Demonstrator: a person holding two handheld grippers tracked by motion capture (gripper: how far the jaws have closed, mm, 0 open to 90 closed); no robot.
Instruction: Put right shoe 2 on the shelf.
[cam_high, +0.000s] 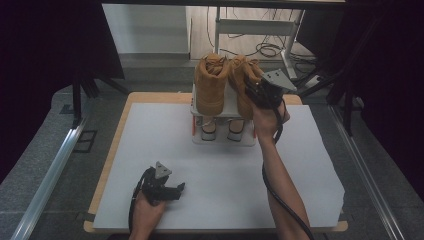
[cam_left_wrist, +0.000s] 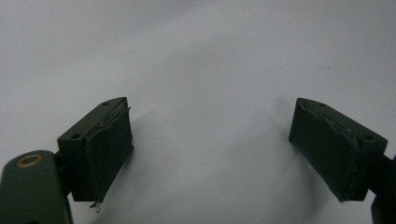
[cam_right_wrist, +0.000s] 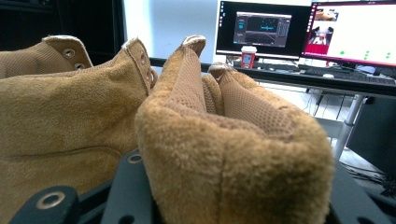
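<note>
Currently the right forearm reaches up from the bottom edge of the high view, diagonally across the white table cover (cam_high: 310, 165), with the right hand (cam_high: 267, 120) raised at the far side of the table. It holds the right gripper (cam_high: 256, 92) against the heel of the right tan suede high-top boot (cam_high: 245, 85). From the right gripper view, the padded heel collar of that boot (cam_right_wrist: 233, 158) sits between the two black jaws, so the gripper is pinching the boot's heel (the jaw tips themselves are buried behind the suede).

Both boots stand on the top shelf of a small white two-tier shoe rack (cam_high: 222, 117) at the far middle of the table. The left tan suede boot (cam_high: 210, 87) stands just beside the held one, toe pointing toward the person.

The left hand (cam_high: 147, 212) rests low on the table cover near the front edge, well apart from the rack. Its left gripper (cam_high: 172, 191) points to the right along the surface; in the left gripper view the jaws are spread wide with bare white cover (cam_left_wrist: 210, 70) between them.

Hard to make out: the lower shelf holds a pair of light-coloured items with dark parts (cam_high: 220, 129), too small to identify. Background beyond the table is dark. Two lit monitors (cam_right_wrist: 303, 30) show behind the boots in the right gripper view.
</note>
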